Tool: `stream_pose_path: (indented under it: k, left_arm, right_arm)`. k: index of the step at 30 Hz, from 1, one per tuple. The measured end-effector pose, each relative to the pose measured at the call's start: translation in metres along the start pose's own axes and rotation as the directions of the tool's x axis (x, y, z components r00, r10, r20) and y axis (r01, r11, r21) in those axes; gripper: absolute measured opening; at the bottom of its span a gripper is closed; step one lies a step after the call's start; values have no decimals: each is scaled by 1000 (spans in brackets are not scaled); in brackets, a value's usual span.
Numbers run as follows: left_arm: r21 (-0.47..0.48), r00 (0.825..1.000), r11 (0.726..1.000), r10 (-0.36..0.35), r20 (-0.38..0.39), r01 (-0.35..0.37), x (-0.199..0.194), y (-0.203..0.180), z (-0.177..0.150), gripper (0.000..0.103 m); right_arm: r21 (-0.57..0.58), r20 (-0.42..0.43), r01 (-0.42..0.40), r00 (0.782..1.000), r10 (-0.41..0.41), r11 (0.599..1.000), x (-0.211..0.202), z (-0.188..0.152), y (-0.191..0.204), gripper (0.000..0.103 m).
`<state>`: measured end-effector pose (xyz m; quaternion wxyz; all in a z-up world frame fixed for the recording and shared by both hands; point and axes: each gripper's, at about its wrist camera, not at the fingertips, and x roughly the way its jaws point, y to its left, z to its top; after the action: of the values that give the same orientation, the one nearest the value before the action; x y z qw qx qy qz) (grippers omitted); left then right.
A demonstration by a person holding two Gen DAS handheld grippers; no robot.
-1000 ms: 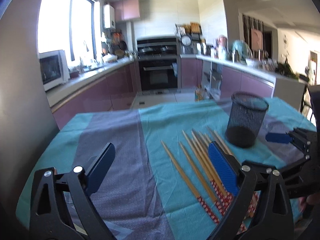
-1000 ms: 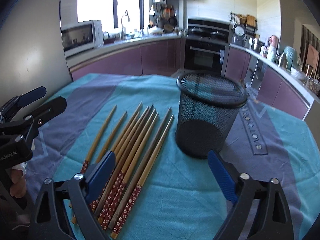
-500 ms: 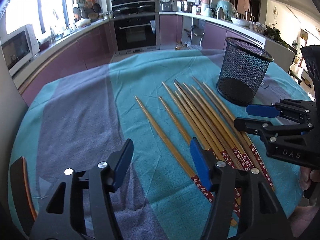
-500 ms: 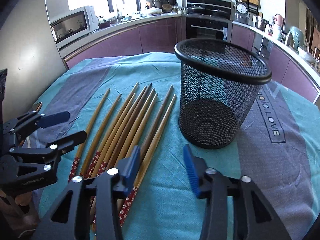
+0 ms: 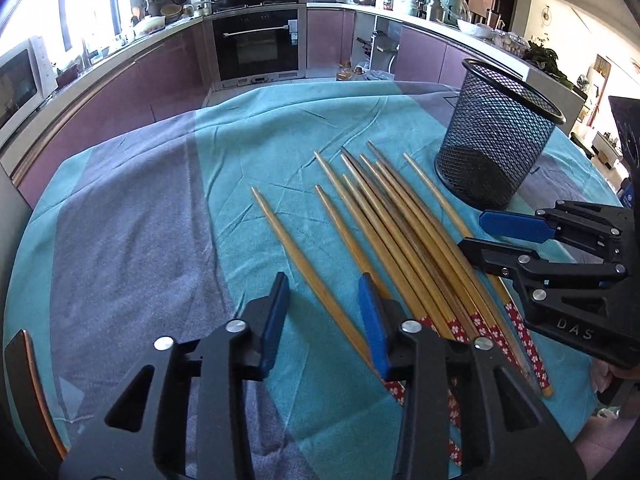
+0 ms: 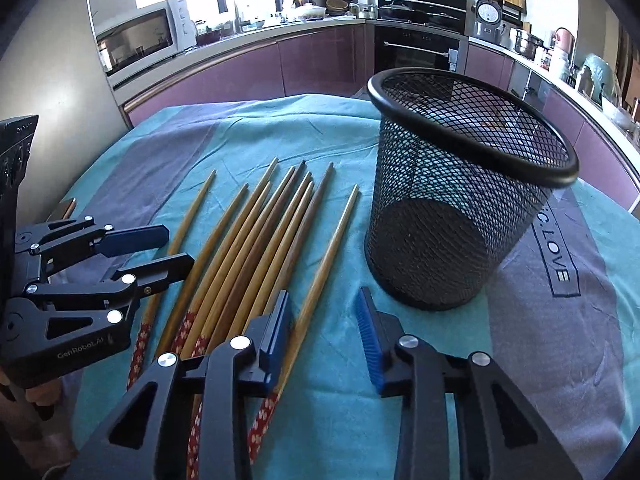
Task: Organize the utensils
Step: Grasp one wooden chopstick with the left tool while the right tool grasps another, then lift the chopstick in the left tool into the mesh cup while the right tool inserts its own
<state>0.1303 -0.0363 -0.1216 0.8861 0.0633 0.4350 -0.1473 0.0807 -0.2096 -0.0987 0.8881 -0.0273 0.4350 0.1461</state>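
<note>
A: Starting at the left, what's different?

B: The left gripper (image 5: 324, 312) has dropped toward the teal tablecloth (image 5: 248, 140) and tipped down. Its jaws have just been closing and stand half-spread, astride the leftmost chopstick (image 5: 304, 268); the pads aren't pressing on it yet, so nothing is pinched.

A: And the rest of the chopsticks?

B: The bundle of chopsticks (image 5: 404, 240) lies flat in a fan just right of that single one, patterned red ends toward the grippers, tips pointing away.

A: The other claw?

B: The right gripper (image 6: 324, 320) has narrowed the same way. One jaw sits over the rightmost chopstick (image 6: 324, 268) in its own view, and the gap between the pads shows only cloth. It holds nothing.

A: The cup?

B: The black mesh cup (image 6: 460, 200) stands upright and empty at the far right, just beside the fan.

A: So where does that leave the tidying?

B: Barely begun, I'd say. Both hands look set to pick an outer chopstick, and every one is still on the cloth.
</note>
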Motion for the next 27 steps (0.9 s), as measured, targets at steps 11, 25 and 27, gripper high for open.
stream_pose_path:
  k: [11,25,27]
  left_arm:
    - [-77,999,996,-36,14,37,-3,4,5,7]
    - [-19,961,979,-197,194,204,-91,-3,21,7]
    - [-5,948,972,-227,225,234,-108,-5,26,7]
  right_arm:
    - [96,23,-110,994,109,989,-11,-5,-20,6]
    - [41,237,-228,948,212,973,-89,3,-32,6]
    - [32,274,-236,937,219,971,-102,6,-35,6]
